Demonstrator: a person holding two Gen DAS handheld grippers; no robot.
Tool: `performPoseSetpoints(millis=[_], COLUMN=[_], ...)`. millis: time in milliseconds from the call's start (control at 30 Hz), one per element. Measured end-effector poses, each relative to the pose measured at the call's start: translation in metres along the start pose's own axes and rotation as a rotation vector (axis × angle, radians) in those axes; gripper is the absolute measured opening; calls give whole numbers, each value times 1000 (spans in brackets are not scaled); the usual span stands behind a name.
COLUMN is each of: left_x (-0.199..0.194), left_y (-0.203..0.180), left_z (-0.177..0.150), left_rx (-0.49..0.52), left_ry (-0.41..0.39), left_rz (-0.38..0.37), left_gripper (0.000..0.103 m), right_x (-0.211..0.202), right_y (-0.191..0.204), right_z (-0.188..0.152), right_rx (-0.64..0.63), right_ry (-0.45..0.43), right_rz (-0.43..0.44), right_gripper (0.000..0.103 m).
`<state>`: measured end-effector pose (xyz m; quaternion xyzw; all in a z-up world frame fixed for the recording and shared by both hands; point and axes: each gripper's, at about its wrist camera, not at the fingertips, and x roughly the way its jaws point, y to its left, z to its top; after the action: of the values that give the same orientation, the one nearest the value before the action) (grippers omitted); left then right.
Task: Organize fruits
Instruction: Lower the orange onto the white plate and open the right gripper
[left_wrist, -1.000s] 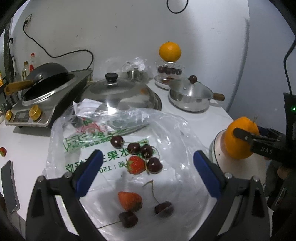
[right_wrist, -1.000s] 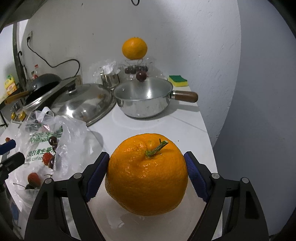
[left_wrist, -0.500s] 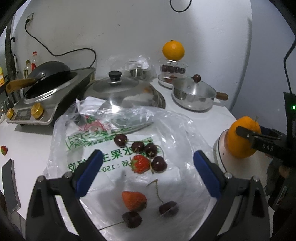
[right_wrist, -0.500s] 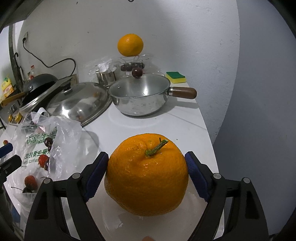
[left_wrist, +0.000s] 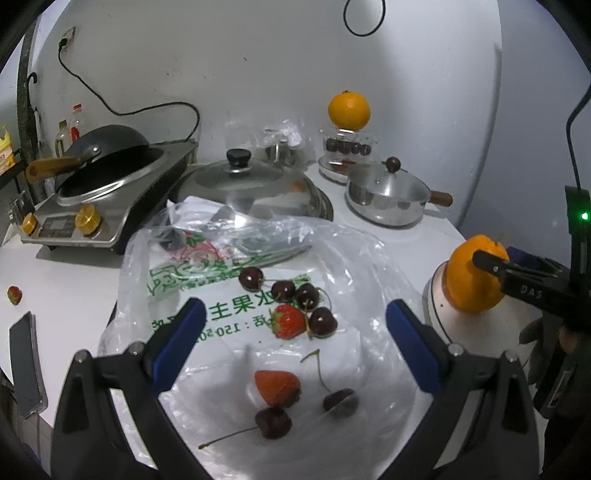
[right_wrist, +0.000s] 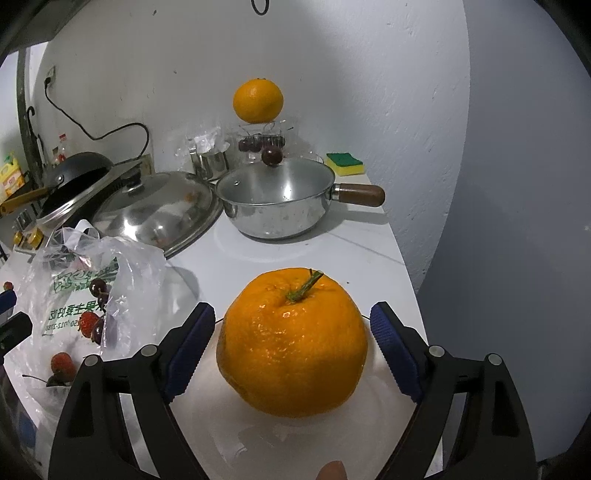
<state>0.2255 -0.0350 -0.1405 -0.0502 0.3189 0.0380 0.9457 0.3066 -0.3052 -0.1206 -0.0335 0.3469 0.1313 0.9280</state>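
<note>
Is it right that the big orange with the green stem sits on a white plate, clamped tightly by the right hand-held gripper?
Not quite. The big orange with the green stem does sit on the white plate, but the right hand-held gripper is open, its blue pads clear of the fruit, as the right wrist view shows.

A rough white wall (left_wrist: 258, 55) stands behind a white counter (left_wrist: 66, 273). A socket (left_wrist: 67, 34) sits high at far left, its black cord (left_wrist: 147, 109) trailing down toward the stove (left_wrist: 107, 206). Right of the counter's edge, a grey-blue wall (right_wrist: 517, 184) lies in shade. Light is dim and cool, glinting off the lid (left_wrist: 255, 184) and pot (right_wrist: 277, 201).
</note>
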Motion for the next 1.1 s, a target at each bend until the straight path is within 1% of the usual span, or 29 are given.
performPoseSetpoints(millis=[500, 733, 1100], left_x=[-32, -44, -55], left_y=[22, 41, 76], left_z=[-7, -15, -26], left_rx=[-17, -33, -66], left_ry=[-35, -42, -49], left_rz=[0, 0, 10], left_gripper=[99, 99, 99], right_x=[-41, -54, -61], right_y=[20, 47, 88], right_z=[5, 2, -5], right_rx=[10, -22, -64], right_ry=[-63, -70, -56], right_rz=[-21, 2, 42], right_gripper=[88, 88, 88])
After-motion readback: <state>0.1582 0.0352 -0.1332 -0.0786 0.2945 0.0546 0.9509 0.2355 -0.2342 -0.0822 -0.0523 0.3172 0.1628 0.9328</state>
